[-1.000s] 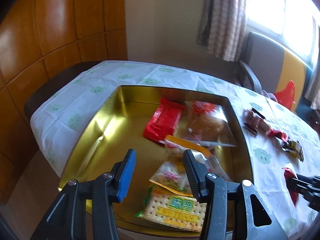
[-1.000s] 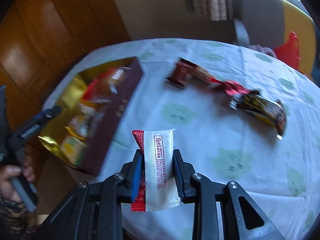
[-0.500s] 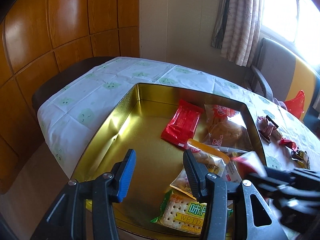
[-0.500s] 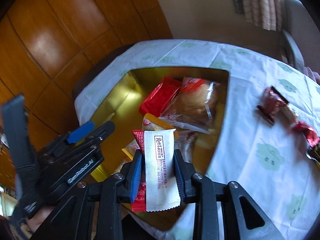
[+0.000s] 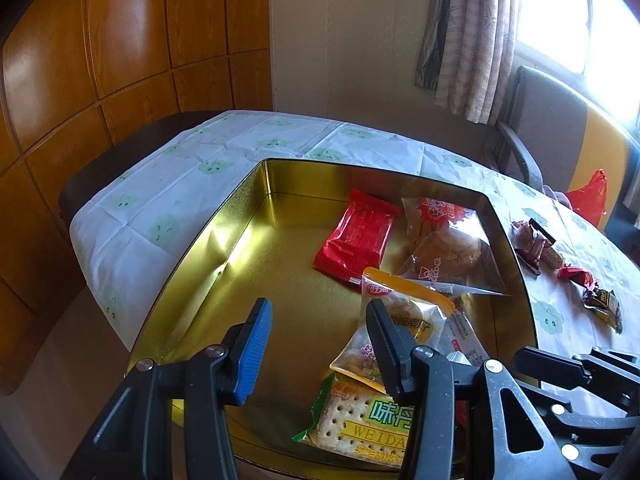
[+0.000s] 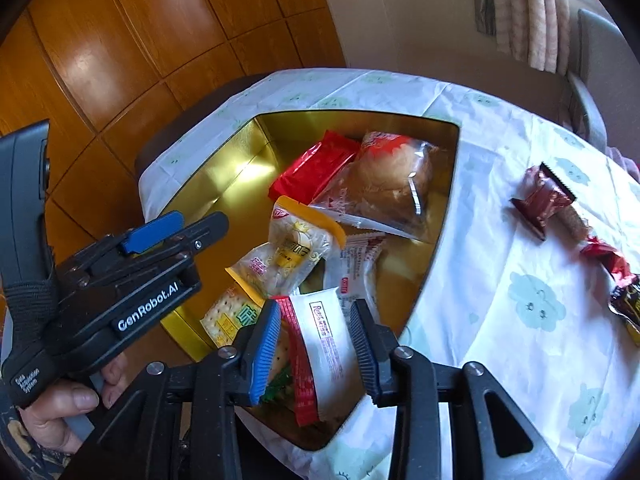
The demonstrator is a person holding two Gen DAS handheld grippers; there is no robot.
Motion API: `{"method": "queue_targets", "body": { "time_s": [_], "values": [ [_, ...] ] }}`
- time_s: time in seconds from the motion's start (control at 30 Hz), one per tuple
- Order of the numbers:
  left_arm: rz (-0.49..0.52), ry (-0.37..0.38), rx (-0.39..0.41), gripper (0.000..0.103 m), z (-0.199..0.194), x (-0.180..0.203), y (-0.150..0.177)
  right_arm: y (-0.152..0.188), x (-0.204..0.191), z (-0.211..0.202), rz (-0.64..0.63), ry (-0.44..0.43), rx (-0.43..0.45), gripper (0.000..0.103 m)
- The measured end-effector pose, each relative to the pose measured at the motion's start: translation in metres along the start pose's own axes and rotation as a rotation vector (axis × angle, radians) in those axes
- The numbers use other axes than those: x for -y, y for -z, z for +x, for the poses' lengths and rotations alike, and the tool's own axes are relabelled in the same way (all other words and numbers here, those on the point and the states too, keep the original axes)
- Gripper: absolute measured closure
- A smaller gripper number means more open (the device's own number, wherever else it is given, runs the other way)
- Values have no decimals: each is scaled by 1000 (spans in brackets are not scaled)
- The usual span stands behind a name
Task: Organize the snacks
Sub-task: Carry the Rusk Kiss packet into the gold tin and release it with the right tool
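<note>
snacks sit mostly in the gold tin (image 6: 224, 168), toward its right wall; red-and-white wafer packet (image 6: 320, 344) hangs tilted between the fingers of the right gripper (image 6: 314, 348), over the tin's near right corner; fingers spread wider than the packet, which seems barely touched on either side; judged step: dropping this packet into the tin; whether it is fully free of the pads, cannot tell; next move likely calls for lifting clear without dragging the packet, then reaching for the loose ones on the tablecloth (image 6: 500, 240).

left gripper (image 5: 316, 344) hovers over the tin's near edge, fingers spread, holding nothing.

inside the tin: red packet (image 5: 358, 240), clear bun bag (image 5: 448, 248), yellow-topped packet (image 5: 400, 320), cracker pack (image 5: 360, 420), crowded along the right side; left half bare.

outside, near the table's right edge: brown wrapper (image 6: 544, 196), small red candy (image 6: 604, 256), dark bar (image 6: 628, 304).

possible snag: packet may land on the heap and slide; left gripper close beside the drop spot.
</note>
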State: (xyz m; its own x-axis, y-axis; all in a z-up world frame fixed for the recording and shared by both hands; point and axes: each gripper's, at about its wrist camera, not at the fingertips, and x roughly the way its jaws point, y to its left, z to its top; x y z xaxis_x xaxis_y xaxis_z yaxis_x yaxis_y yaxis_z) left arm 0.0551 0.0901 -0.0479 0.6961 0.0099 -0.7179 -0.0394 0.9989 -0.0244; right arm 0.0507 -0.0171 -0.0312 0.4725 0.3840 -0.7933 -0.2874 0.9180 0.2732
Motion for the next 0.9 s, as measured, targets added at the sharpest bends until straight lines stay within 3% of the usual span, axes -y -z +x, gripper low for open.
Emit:
{"method": "queue_targets", "body": {
  "time_s": [0.4, 0.9],
  "values": [
    [37, 26, 27, 53, -13, 12, -2, 16, 15, -43, 51, 67, 95, 66],
    [99, 45, 38, 53, -21, 32, 2, 44, 70, -61, 194, 163, 97, 66]
  ]
}}
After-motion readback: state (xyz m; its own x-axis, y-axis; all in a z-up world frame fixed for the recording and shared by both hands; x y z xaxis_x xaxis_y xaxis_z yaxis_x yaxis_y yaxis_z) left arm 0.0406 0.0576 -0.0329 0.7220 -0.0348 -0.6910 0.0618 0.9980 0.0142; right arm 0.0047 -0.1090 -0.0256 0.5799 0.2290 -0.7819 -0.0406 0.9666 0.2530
